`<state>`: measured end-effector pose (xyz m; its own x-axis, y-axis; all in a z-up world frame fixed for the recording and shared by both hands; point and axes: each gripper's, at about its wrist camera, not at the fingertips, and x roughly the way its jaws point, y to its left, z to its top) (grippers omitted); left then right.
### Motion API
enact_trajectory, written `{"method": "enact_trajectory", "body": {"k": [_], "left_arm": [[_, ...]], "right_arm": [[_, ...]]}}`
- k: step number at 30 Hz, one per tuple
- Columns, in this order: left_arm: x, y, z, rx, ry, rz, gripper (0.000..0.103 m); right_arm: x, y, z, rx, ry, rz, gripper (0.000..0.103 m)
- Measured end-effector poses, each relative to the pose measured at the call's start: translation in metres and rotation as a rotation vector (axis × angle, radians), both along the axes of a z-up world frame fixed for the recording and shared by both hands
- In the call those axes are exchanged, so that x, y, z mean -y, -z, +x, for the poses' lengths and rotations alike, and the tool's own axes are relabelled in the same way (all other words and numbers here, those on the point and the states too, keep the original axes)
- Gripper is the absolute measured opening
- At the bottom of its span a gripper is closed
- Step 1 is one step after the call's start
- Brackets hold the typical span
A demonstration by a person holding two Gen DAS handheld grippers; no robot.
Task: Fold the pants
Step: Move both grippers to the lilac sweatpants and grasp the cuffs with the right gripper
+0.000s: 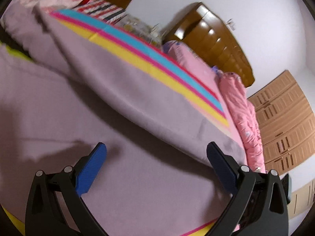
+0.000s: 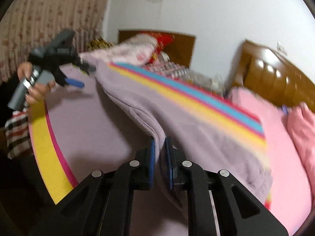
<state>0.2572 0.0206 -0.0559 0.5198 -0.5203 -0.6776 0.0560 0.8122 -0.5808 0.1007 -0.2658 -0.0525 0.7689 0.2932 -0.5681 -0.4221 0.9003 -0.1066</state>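
Pale lilac pants (image 2: pixel 173 118) lie across the bed, one part lifted in a ridge. My right gripper (image 2: pixel 159 140) is shut on the ribbed edge of the pants and holds it above the bed. My left gripper (image 1: pixel 156 147) is open and empty, its blue fingers spread just above lilac pants fabric (image 1: pixel 137 177). In the right wrist view the left gripper (image 2: pixel 86 76) shows at the far left, held in a hand, open beside the far end of the pants.
The bed cover has yellow, pink and blue stripes (image 1: pixel 137 47). A pink quilt (image 1: pixel 244 110) lies along the bed's far side. A brown headboard (image 1: pixel 214 41), a wardrobe (image 1: pixel 283 122) and piled bedding (image 2: pixel 137 49) stand behind. The bed's edge (image 2: pixel 49 147) curves at left.
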Motion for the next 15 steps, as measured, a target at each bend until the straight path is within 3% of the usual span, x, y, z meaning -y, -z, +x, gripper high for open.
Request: {"method": "enact_trajectory", "body": {"k": [4,7,10,13,15], "left_arm": [[-0.003,0.008,0.013,-0.002,-0.001,0.017,0.101],[-0.007,0.003,0.023,0.005,-0.002,-0.073,0.100],[-0.010,0.002,0.037,0.012,-0.005,-0.148,0.090],[-0.014,0.003,0.053,-0.010,-0.029,-0.241,0.088],[-0.018,0.003,0.060,-0.009,-0.036,-0.260,0.053]], "right_arm": [[0.003,0.000,0.002,0.006,0.078,0.064,0.014],[0.004,-0.009,-0.007,0.036,0.106,0.092,0.014],[0.005,-0.008,-0.008,0.030,0.120,0.086,0.014],[0.001,-0.005,-0.008,0.017,0.121,0.061,0.014],[-0.004,-0.002,-0.010,0.009,0.125,0.058,0.014]]}}
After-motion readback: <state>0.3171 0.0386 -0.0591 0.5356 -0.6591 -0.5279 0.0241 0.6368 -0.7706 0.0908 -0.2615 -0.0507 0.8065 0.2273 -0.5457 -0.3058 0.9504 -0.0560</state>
